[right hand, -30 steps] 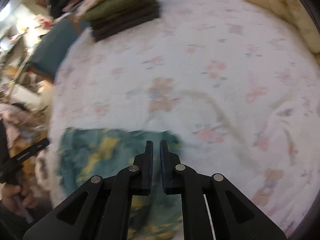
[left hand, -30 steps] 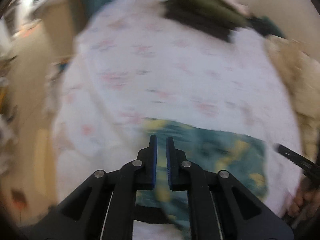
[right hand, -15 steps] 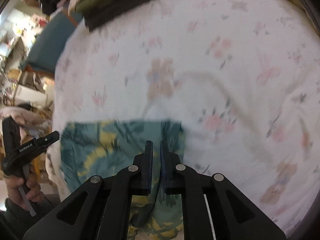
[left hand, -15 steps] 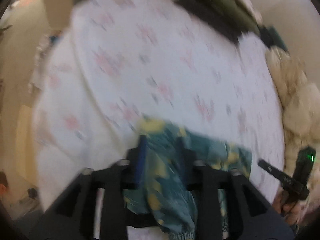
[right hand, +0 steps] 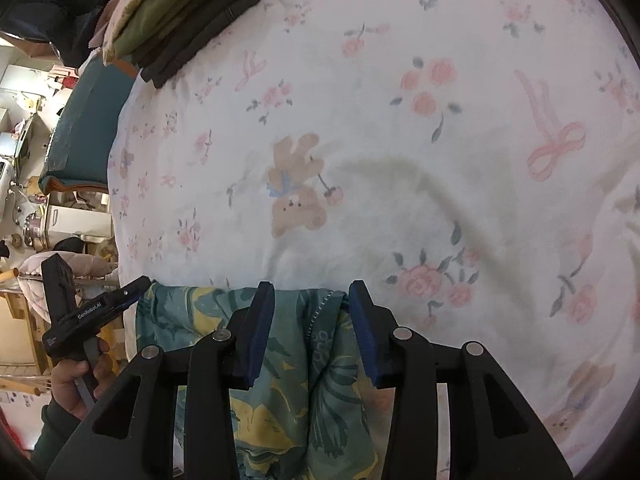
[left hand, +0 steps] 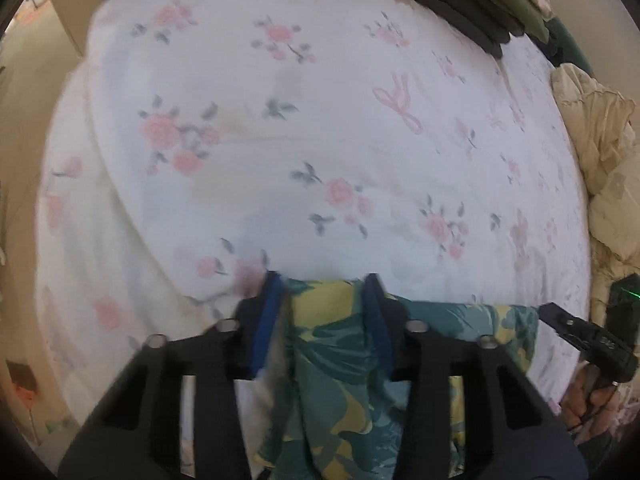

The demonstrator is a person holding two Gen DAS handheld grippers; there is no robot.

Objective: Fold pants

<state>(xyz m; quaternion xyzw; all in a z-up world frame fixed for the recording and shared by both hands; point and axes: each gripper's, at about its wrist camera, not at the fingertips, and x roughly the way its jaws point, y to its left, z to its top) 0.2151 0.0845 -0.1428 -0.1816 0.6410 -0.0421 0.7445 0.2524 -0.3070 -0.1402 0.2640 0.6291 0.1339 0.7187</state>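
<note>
Both grippers were matte black: the left gripper (left hand: 320,312) and right gripper (right hand: 310,320) had blue pads (right hand: 366,336), angular cut-out arms and silver screws. White lettering marked one handle; bare skin showed on the left hand (right hand: 74,380).

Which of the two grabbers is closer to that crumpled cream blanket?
Right. The right gripper sits beside the cream blanket at the bed's edge; the left gripper is farther along the pants, away from it.
</note>
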